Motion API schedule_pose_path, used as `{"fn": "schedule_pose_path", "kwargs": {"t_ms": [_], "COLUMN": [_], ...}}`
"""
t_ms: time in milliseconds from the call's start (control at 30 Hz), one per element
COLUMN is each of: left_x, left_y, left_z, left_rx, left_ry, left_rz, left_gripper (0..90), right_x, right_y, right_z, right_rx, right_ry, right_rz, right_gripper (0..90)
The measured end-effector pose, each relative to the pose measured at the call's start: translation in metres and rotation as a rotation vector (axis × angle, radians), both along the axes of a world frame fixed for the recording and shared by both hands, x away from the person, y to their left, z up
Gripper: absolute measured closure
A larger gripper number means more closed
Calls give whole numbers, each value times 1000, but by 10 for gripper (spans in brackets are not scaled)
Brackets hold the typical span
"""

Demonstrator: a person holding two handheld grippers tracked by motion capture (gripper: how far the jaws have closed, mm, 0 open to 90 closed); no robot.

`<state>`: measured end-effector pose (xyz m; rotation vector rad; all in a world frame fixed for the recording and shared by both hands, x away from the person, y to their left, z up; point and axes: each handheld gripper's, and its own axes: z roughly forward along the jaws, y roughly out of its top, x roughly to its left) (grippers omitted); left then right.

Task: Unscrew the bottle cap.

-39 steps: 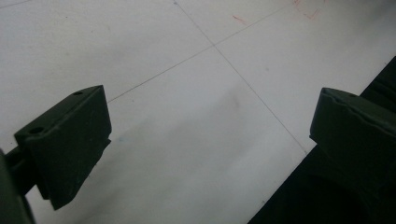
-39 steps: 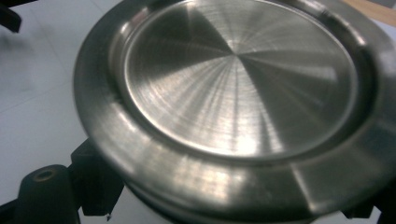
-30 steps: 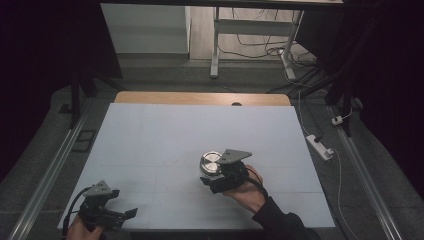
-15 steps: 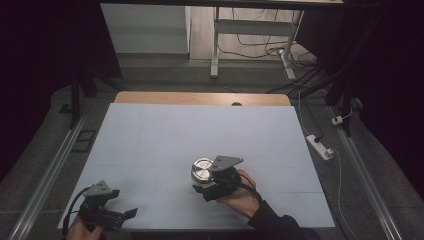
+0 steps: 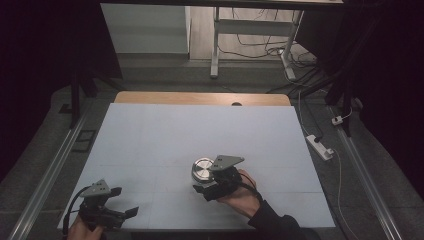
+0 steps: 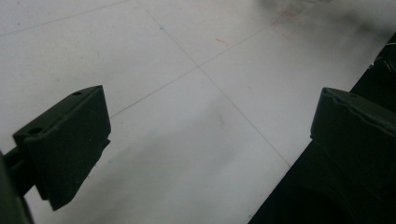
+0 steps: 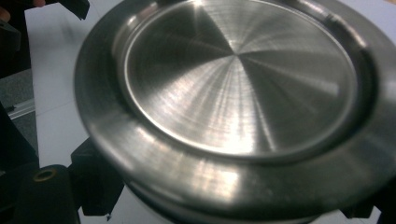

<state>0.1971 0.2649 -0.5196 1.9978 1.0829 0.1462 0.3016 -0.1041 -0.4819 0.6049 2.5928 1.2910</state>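
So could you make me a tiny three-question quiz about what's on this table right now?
1. True or false: the round brushed-steel container is clamped in the right gripper.
2. The left gripper is: A) open with nothing between its jaws, B) shut on a cup, C) gripping a cable.
3. Fill in: the container's shiny metal ____ faces the right gripper's camera.

Key: 1 true; 2 A; 3 lid.
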Motion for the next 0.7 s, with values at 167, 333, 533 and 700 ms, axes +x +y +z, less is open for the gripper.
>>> {"fn": "schedule_pose_path", "kwargs": {"t_ms": [167,333,533,700], "left_x": [3,5,14,23], "left_y": [0,1,-8,-21], "left_z": [4,8,14,21], "left_rx": [-19,-33,-34,-14], "left_ry": [-42,-79,-110,-138], "left_rz": [-14,-6,-11,-51], "left_gripper": [0,0,1,3], "right_x": [0,0,0,0], "right_y": [0,0,0,1], "right_z": [0,2,3,3], "right_rx": [0,1,4,2], "right_ry": [4,3,3,7], "right_rz": [3,7,12,19], "right_gripper": [145,145,145,145]}}
